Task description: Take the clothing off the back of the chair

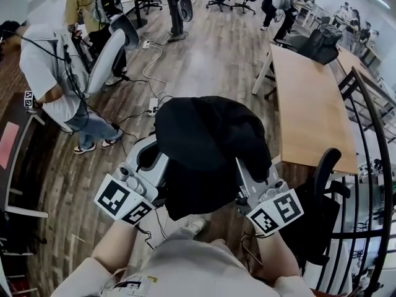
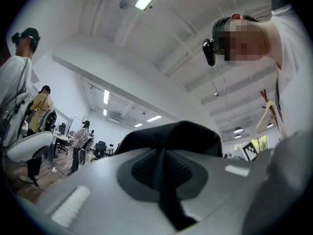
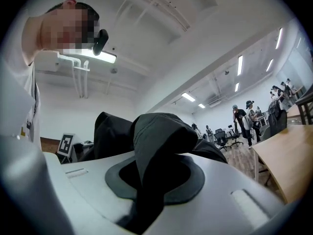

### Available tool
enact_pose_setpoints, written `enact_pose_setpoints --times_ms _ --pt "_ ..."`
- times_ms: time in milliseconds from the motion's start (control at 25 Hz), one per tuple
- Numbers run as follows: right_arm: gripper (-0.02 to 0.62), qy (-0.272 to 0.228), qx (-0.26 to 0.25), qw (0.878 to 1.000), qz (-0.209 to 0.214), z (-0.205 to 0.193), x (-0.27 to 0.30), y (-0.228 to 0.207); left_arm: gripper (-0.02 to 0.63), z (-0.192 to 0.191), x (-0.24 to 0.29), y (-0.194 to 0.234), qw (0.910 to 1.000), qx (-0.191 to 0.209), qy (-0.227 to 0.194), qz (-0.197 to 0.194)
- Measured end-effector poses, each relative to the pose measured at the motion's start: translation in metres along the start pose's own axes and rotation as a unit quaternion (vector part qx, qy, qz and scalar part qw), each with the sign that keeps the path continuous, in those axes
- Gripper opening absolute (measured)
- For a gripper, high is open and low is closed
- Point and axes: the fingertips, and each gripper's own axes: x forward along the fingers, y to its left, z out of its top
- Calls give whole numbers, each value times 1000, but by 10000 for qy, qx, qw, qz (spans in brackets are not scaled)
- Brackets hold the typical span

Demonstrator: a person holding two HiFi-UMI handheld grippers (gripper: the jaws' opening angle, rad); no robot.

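office wood floor (image 1: 204,60) underneath. black clothing (image 1: 207,144) bunched left of wooden table (image 1: 309,110), seemingly free of chair. left gripper (image 2: 164,180) jaws pressed together on thin fold; right gripper (image 3: 146,180) clamped on thicker wad. advice: hold both pinches firm, hands level, hem away from table.

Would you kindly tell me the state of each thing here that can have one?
Black garment: bunched, held up at both sides.
Left hand-held gripper: shut on a thin fold of the garment.
Right hand-held gripper: shut on a thick fold of the garment.
Black chair: upright, to the garment's right.
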Motion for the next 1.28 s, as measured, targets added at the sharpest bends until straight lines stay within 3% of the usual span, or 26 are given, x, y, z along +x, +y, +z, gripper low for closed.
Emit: enact_pose_setpoints --times_ms 680,1280 --pt "69 608 17 9977 -287 -61 -24 -2 8 -68 -26 -6 9972 -340 669 -59" --pt "71 505 65 9977 -441 -48 -33 -14 8 -63 -11 -20 9970 -318 660 -262"
